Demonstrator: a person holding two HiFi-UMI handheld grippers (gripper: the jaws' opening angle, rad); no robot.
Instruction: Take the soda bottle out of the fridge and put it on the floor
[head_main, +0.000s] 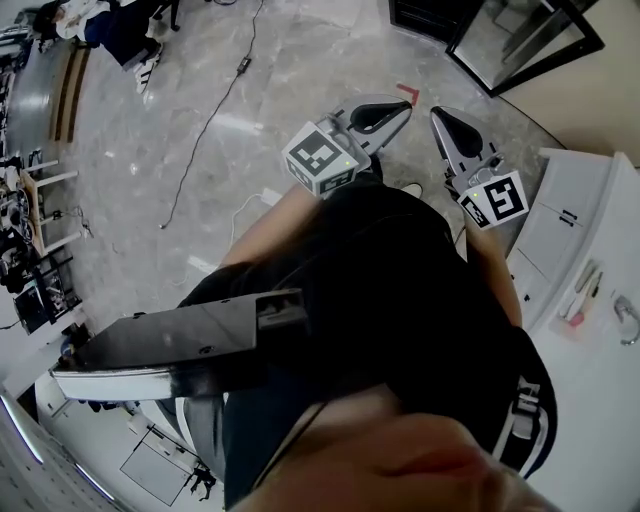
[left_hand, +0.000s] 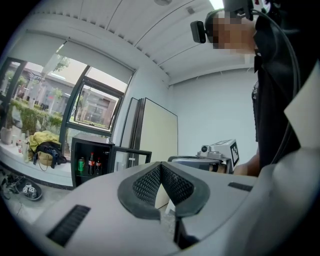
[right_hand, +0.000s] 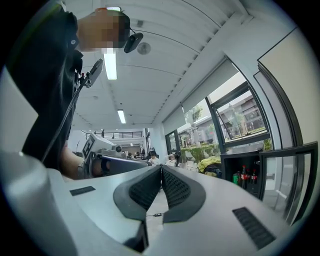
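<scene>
Black mini fridge (left_hand: 85, 146) sits far off, door open; soda bottle (left_hand: 91, 164) upright inside, right of a green can (left_hand: 81, 165). I see left gripper (left_hand: 160, 165) and right gripper (right_hand: 161, 168) pinched together, empty.

On the head view I see a thin black cable (head_main: 213, 118) at 11 o'clock and a small red mark (head_main: 407, 93) at 1 o'clock. At 3 o'clock stands a white counter (head_main: 605, 395), with some pens (head_main: 583, 292) lying on it. On the left gripper view, a yellow bundle (left_hand: 42, 141) rests on the window sill at 9 o'clock, and a pair of shoes (left_hand: 26, 190) lies at 8 o'clock.
</scene>
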